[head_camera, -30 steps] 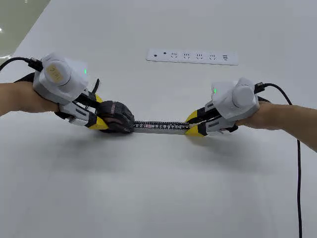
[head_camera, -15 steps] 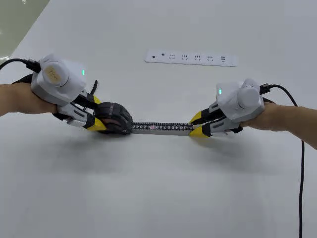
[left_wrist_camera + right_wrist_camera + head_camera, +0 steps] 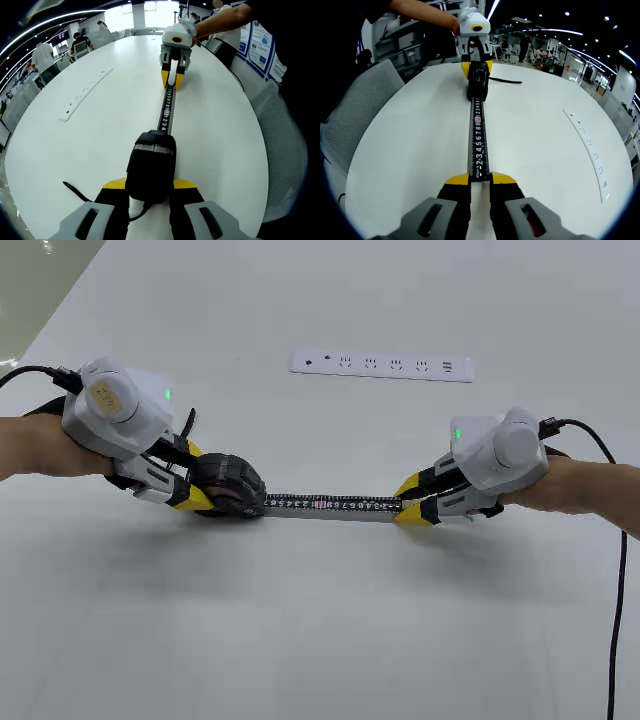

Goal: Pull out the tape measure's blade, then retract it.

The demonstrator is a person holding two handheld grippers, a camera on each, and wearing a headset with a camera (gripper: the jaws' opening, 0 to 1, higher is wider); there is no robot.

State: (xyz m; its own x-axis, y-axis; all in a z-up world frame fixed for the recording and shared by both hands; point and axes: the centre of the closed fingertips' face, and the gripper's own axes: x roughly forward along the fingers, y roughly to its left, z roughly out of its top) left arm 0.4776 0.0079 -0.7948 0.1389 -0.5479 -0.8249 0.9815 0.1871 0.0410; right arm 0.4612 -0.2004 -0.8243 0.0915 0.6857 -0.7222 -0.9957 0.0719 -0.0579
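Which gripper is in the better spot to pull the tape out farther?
Right. The right gripper pinches the free end of the blade, so moving it away from the case should draw more out. The left gripper clamps the case and works better as the anchor.

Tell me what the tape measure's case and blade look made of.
The case: dark, matte, probably rubber-coated plastic, judging by its dull sheen and rounded moulded shape. The blade: a thin, straight strip with printed numerals and a red mark, likely painted steel, though the look leaves that open.
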